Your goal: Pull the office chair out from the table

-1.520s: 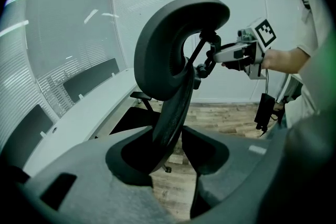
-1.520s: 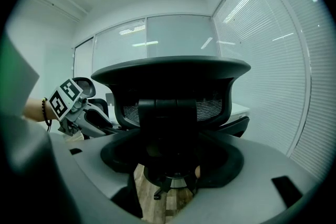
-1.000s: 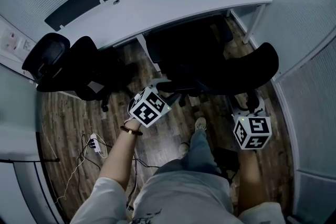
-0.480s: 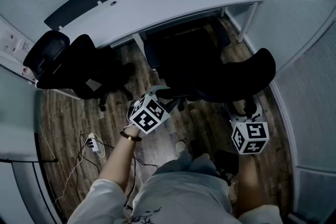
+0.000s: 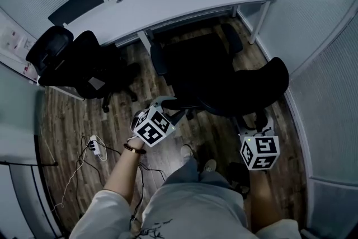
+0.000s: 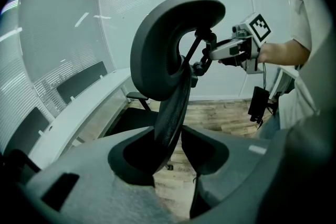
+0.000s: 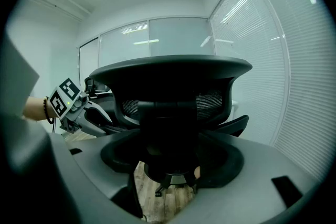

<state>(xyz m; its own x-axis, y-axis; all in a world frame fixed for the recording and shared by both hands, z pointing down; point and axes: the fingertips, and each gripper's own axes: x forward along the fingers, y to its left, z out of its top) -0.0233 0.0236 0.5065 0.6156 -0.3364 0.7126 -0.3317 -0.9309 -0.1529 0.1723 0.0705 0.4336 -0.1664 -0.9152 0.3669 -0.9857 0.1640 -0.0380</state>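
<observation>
The black office chair (image 5: 201, 67) stands on the wood floor in front of the white desk (image 5: 168, 0), its seat out from under the desk top. My left gripper (image 5: 166, 104) is shut on the left edge of the mesh backrest (image 6: 173, 102), which runs up between its jaws. My right gripper (image 5: 258, 121) is shut on the support post (image 7: 170, 139) behind the backrest, below the curved headrest (image 5: 265, 84). The left gripper view also shows the right gripper (image 6: 231, 50) holding at the headrest bracket.
A second black chair (image 5: 78, 64) stands at the desk's left end. A power strip (image 5: 92, 145) with loose cables lies on the floor at the left. Glass walls with blinds close in on the right and behind the desk. The person's legs (image 5: 196, 187) are just behind the chair.
The chair has rolled back from the desk toward the person, and more of its seat shows. Both grippers moved back with it, keeping their hold.
</observation>
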